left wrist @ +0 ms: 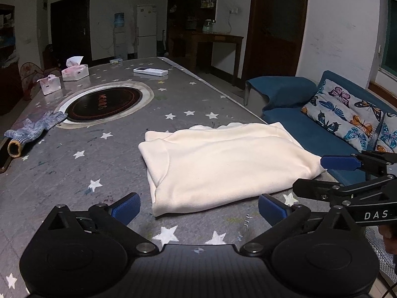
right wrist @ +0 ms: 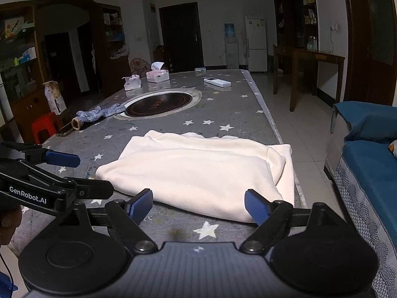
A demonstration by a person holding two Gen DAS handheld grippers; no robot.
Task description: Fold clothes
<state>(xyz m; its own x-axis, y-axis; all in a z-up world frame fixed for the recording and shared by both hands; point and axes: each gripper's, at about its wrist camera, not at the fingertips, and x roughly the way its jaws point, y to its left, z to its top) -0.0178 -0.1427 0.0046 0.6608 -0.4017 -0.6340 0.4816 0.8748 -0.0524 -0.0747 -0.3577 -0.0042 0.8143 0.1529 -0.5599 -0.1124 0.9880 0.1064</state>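
A cream garment point(left wrist: 223, 164) point(right wrist: 198, 171) lies folded into a thick rectangle on the grey star-patterned table cover point(left wrist: 99, 164), close to the table's right edge. My left gripper point(left wrist: 198, 208) is open, its blue pads spread wide in front of the garment's near-left corner without touching it. My right gripper point(right wrist: 198, 204) is open too, with its pads on either side of the near-right part of the garment and not pressing on it. Each gripper also shows in the other's view, the right gripper point(left wrist: 322, 176) at the right and the left gripper point(right wrist: 82, 173) at the left.
A round inset hotplate point(left wrist: 104, 101) sits mid-table. Grey knit gloves point(left wrist: 37, 126) lie to its left, tissue boxes point(left wrist: 74, 70) and a white remote point(left wrist: 150, 71) behind it. A blue sofa point(left wrist: 310, 129) with butterfly cushions stands past the table's right edge point(right wrist: 273, 134).
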